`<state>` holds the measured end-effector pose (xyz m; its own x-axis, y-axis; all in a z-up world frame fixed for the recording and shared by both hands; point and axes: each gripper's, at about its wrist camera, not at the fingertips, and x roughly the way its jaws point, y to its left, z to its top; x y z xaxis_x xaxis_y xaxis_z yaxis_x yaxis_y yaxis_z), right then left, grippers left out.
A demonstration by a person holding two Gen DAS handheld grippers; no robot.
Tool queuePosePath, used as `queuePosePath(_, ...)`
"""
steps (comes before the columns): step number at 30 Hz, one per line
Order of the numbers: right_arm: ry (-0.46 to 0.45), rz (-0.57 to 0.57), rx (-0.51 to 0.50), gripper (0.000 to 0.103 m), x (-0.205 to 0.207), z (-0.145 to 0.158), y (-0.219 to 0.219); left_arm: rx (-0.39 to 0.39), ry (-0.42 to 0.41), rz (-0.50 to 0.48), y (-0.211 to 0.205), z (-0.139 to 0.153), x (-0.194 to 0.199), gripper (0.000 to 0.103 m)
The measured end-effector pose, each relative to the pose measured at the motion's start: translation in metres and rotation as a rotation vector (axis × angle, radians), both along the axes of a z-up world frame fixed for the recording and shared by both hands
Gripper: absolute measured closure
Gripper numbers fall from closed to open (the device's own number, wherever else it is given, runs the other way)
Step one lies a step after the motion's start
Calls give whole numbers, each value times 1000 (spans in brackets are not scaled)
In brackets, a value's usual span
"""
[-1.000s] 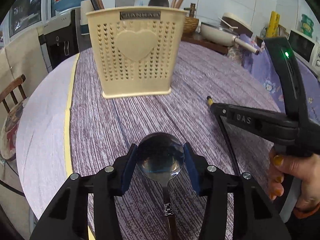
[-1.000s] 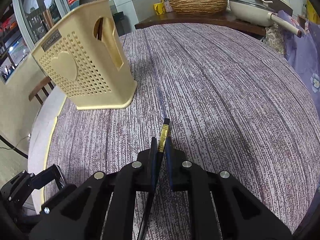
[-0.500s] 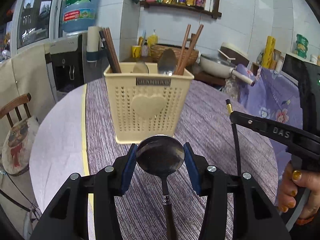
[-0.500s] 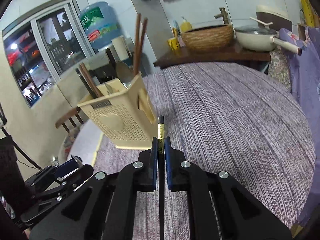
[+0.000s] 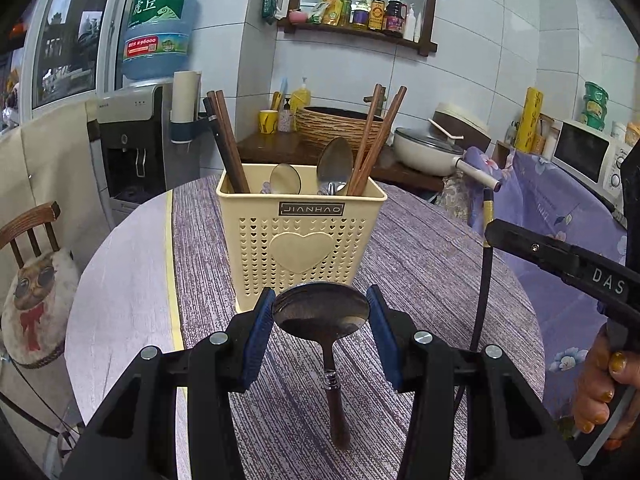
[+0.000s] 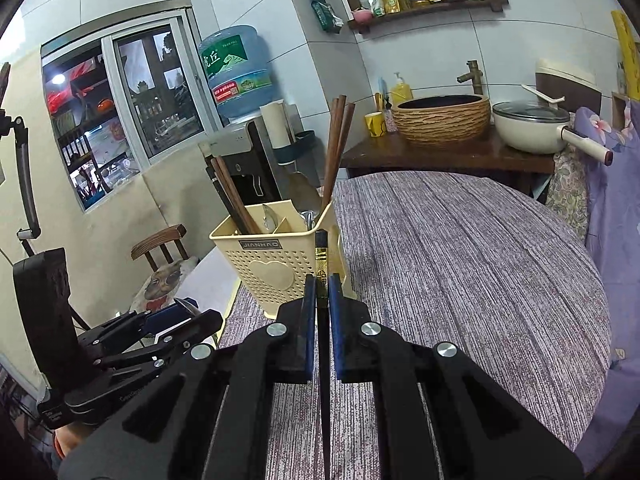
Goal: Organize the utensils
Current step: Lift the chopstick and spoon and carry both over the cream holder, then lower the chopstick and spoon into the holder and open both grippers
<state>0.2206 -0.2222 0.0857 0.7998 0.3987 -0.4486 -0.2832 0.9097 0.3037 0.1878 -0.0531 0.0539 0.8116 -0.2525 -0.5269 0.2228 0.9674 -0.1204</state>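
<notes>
A cream perforated utensil holder (image 5: 301, 240) stands on the round table and holds brown chopsticks (image 5: 228, 140) and spoons (image 5: 334, 166). It also shows in the right wrist view (image 6: 276, 268). My left gripper (image 5: 320, 316) is shut on a metal spoon (image 5: 320, 314) by its bowl, lifted in front of the holder, handle hanging toward me. My right gripper (image 6: 319, 298) is shut on a black chopstick (image 6: 320, 258) with a gold band, tip pointing up near the holder's right side. It also shows in the left wrist view (image 5: 486, 248).
A striped purple cloth (image 6: 460, 264) covers the table. A wooden chair (image 5: 32, 264) stands at the left. Behind the table are a side counter with a woven basin (image 6: 442, 118), a white pan (image 6: 532, 126) and a water dispenser (image 5: 136, 148).
Both grippers have risen from the table with the spoon and the chopstick and tilted up to level. The holder's open top now shows.
</notes>
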Motion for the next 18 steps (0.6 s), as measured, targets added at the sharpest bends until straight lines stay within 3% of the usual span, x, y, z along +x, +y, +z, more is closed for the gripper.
queuePosePath(18, -94, 45, -9, 95, -1, 38, 12, -51, -33, -24, 15, 30, 8, 57)
